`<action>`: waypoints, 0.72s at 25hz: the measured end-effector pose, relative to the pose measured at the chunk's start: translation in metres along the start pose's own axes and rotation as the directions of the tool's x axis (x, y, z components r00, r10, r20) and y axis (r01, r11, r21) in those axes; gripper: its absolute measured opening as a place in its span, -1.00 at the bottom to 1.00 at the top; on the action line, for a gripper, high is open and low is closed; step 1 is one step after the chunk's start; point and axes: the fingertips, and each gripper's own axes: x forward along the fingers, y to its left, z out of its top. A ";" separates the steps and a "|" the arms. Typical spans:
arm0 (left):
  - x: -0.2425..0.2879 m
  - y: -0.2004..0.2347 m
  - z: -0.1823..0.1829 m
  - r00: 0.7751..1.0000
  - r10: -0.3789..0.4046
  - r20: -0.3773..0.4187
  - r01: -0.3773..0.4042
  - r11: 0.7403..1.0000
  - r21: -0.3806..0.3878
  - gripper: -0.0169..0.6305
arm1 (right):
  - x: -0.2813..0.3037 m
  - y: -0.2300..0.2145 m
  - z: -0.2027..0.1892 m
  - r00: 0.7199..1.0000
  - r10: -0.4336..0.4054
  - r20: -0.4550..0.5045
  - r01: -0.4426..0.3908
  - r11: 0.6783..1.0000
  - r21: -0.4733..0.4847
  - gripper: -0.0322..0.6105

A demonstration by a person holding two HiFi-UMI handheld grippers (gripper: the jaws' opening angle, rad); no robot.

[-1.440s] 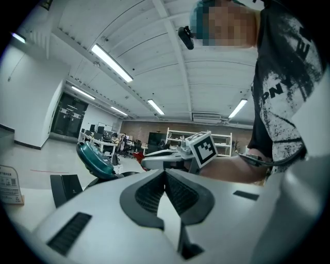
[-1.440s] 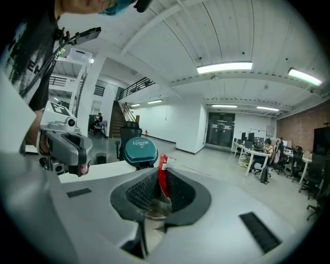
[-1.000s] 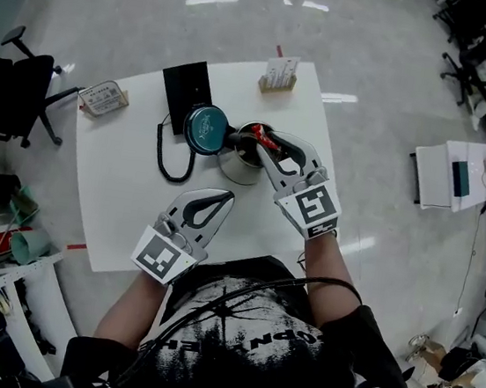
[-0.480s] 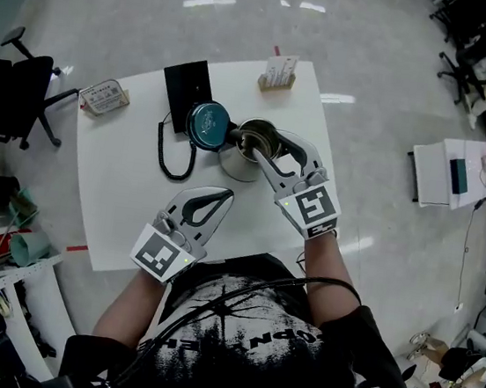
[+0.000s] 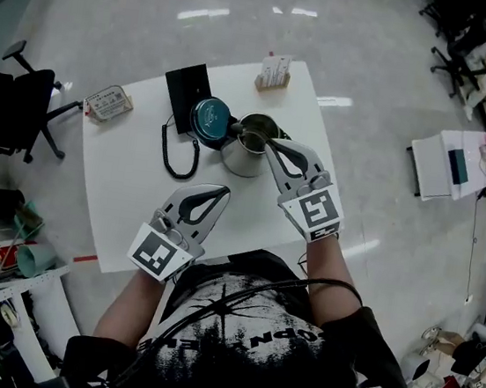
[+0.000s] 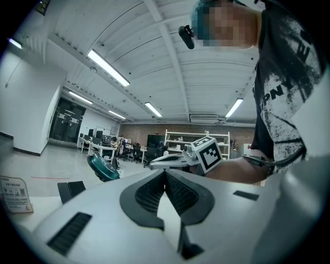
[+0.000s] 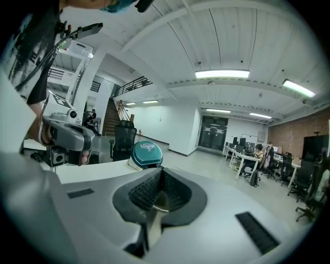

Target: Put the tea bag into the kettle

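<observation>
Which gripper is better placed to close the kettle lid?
Probably left. The open lid stands on the kettle's left side, and the left gripper, shut and empty, has bare table up to it. The right gripper, also shut, would have to cross the opening.

White table (image 5: 117, 208) stood on glossy grey floor (image 5: 393, 66), black office chair (image 5: 10, 105) at the left, white cart (image 5: 455, 168) at the right, strip lights (image 7: 221, 74) glowed on a ribbed white ceiling (image 7: 170, 31), desks (image 7: 247, 160) and chairs far off
</observation>
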 end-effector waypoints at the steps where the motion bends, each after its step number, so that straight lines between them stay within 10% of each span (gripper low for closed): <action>1: -0.003 -0.001 0.002 1.000 0.001 0.000 -0.001 1.000 0.005 -0.91 | -0.004 0.001 0.002 1.000 -0.010 0.005 0.010 1.000 0.001 -0.87; 18: -0.082 -0.013 0.024 1.000 0.010 0.016 -0.012 0.993 0.121 -0.91 | -0.071 0.076 0.025 0.997 -0.043 0.069 0.043 0.999 -0.009 -0.87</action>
